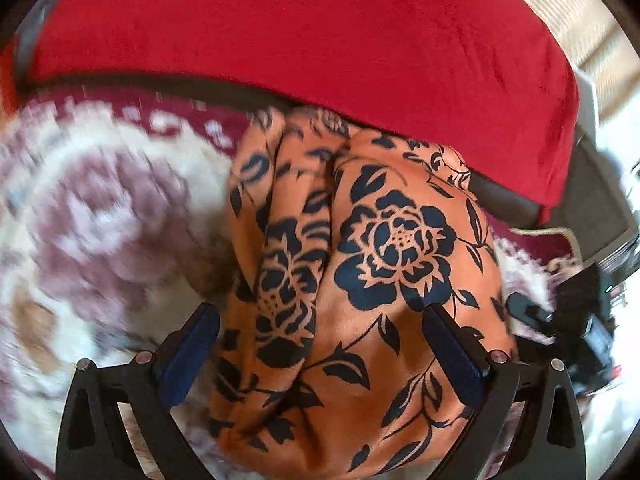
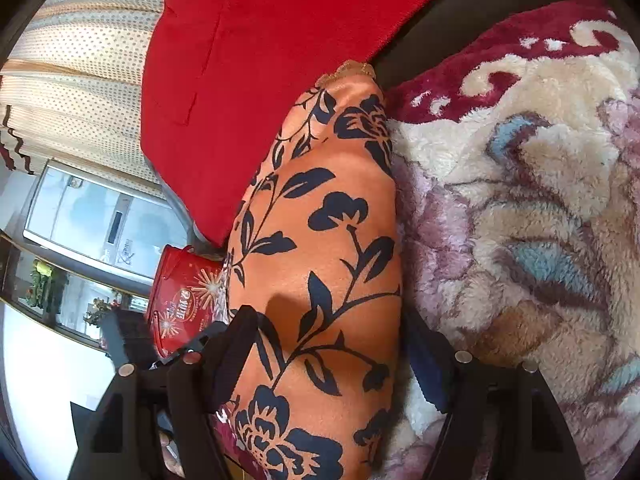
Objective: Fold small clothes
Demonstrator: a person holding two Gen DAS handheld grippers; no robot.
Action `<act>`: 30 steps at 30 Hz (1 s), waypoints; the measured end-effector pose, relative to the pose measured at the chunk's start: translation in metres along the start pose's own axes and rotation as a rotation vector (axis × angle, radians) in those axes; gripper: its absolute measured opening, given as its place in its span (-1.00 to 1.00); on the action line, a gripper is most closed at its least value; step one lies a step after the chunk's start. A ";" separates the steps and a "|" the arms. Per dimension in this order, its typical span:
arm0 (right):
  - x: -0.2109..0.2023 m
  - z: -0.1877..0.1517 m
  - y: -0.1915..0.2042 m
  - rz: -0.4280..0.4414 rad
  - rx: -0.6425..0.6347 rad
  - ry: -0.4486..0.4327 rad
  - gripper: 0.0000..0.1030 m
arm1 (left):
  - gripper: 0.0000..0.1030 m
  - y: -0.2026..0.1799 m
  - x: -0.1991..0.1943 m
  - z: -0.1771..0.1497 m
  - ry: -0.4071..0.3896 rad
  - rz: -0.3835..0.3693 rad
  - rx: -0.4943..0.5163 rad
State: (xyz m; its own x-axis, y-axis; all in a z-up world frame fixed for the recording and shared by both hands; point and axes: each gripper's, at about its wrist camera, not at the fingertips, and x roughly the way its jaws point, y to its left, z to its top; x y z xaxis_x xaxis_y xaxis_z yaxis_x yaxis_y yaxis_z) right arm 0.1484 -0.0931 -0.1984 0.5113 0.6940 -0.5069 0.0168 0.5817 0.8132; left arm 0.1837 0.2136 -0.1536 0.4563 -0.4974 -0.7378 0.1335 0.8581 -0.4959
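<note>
Orange satin-looking fabric with black flowers, that's the one garment (image 1: 360, 280) in play, and it's bunched in loose folds on the fluffy patterned rug (image 1: 100, 220) right up against a red-covered seat (image 1: 300, 32). Left gripper (image 1: 320, 340) has its blue-padded fingers (image 1: 452, 356) spread wide with the cloth sitting between them, not pinched as far as I can see. Right gripper (image 2: 332, 344) looks the same deal: jaws apart either side of a long ridge of the same cloth, which stands up between rug and seat. So my read is we're mid-fold, both tools straddling the piece and about to take a grip. Next move probably means closing on an edge with each one and pulling it taut so it lies flat, since slick fabric like this will likely slide. Count: one garment, two grippers, one rug, one red cover, plus one red printed tin (image 2: 184, 296) off beside the cloth.
</note>
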 end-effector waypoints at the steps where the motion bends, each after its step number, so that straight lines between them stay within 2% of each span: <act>1: 0.000 -0.001 0.000 0.002 -0.006 -0.004 0.45 | 0.96 0.007 0.003 0.001 0.015 -0.042 -0.033; 5: 0.003 -0.004 0.004 0.000 -0.036 -0.022 0.45 | 0.96 0.021 0.008 0.003 0.041 -0.130 -0.104; 8: 0.006 -0.007 0.009 -0.011 -0.075 -0.039 0.48 | 0.95 0.026 0.012 0.002 0.055 -0.162 -0.127; 13: 0.011 -0.009 0.016 -0.015 -0.120 -0.069 0.49 | 0.95 0.028 0.014 0.000 0.066 -0.213 -0.136; 21: 0.019 -0.011 0.025 -0.015 -0.169 -0.070 0.44 | 0.93 0.036 0.013 -0.004 0.071 -0.323 -0.151; 22: 0.019 -0.012 0.026 -0.018 -0.173 -0.073 0.38 | 0.84 0.036 0.013 -0.004 0.070 -0.325 -0.150; 24: 0.021 -0.012 0.027 -0.012 -0.176 -0.077 0.27 | 0.54 0.036 0.009 -0.006 0.066 -0.317 -0.151; 25: 0.022 -0.012 0.028 -0.012 -0.176 -0.079 0.22 | 0.32 0.037 0.008 -0.006 0.063 -0.310 -0.153; 26: 0.022 -0.012 0.028 -0.013 -0.176 -0.083 0.21 | 0.20 0.039 0.005 -0.008 0.060 -0.308 -0.154; 29: 0.022 -0.013 0.031 -0.023 -0.185 -0.090 0.19 | 0.02 0.047 0.001 -0.009 0.054 -0.311 -0.171; 30: 0.023 -0.013 0.031 -0.026 -0.186 -0.089 0.19 | 0.02 0.049 0.000 -0.009 0.052 -0.314 -0.171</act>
State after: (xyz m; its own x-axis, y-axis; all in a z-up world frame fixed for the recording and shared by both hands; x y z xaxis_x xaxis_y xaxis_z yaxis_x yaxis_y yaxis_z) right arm 0.1492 -0.0538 -0.1884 0.5870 0.6421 -0.4931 -0.1239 0.6732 0.7290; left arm 0.1827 0.2549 -0.1823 0.3701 -0.7429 -0.5578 0.1086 0.6309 -0.7682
